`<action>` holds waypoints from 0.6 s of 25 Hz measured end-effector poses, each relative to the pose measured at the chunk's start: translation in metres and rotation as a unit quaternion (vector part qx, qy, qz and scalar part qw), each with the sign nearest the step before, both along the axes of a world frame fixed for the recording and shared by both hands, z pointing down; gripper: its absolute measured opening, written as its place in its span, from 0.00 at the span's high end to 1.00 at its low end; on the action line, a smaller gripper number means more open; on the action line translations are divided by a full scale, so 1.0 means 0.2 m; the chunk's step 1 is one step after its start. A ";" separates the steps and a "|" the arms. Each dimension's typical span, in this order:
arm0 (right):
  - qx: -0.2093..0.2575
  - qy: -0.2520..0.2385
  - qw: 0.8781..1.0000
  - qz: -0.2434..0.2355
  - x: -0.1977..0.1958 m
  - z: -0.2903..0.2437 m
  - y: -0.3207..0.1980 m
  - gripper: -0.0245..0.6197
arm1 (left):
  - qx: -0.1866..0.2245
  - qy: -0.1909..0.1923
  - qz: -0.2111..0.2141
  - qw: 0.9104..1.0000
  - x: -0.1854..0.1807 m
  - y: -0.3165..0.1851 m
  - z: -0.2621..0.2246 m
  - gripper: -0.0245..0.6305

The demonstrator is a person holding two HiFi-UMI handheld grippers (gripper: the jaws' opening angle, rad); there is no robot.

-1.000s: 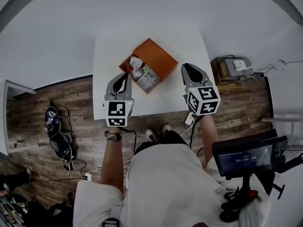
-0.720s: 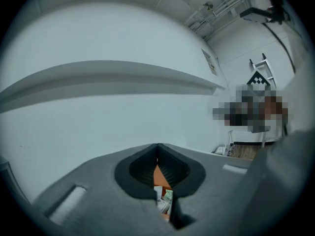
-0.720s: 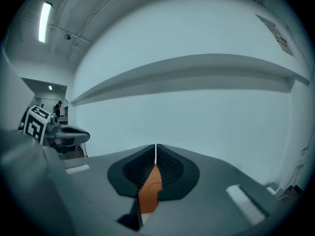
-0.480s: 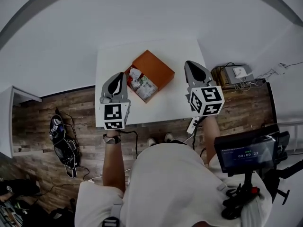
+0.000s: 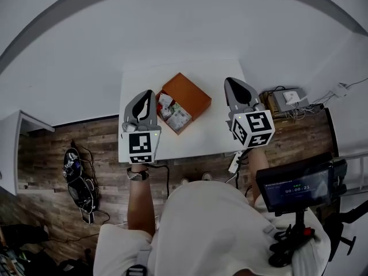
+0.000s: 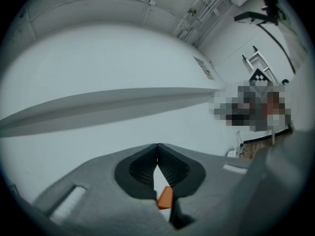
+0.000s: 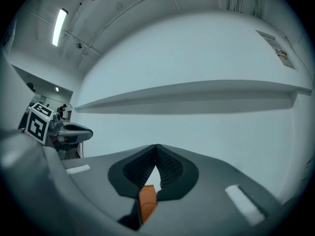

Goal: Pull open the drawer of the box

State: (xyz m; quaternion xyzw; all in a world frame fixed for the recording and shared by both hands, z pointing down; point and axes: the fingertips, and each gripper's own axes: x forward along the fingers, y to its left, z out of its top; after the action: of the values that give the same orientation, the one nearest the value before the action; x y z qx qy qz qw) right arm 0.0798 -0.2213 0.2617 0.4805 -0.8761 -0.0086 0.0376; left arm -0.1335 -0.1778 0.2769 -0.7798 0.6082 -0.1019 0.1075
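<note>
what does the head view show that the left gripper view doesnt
Only the head view: the white table, the orange box with its drawer pulled out and packets inside, the right tongs, and the wood floor. Only the left gripper view: the left tongs seen close, pads together with nothing between them, and a grey ledge on the wall. Both: the left tongs themselves.

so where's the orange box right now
In the head view the orange box sits on the white table, between the left gripper and right gripper.
</note>
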 end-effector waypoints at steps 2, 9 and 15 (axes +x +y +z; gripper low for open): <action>0.006 -0.001 1.000 -0.003 0.00 -0.02 0.00 0.96 | 0.006 0.002 0.000 1.000 0.01 0.01 -0.02 0.95; 0.010 -0.004 1.000 -0.005 -0.02 -0.04 0.02 0.96 | 0.010 -0.002 -0.004 1.000 0.01 0.01 -0.05 0.95; 0.004 -0.007 1.000 0.001 0.00 -0.03 0.02 0.96 | 0.008 -0.003 -0.003 1.000 0.01 0.00 -0.06 0.95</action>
State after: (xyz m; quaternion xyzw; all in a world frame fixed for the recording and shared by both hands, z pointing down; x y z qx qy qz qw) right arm 0.0797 -0.2172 0.2560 0.4812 -0.8761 -0.0085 0.0292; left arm -0.1307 -0.1783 0.2641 -0.7764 0.6114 -0.0999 0.1157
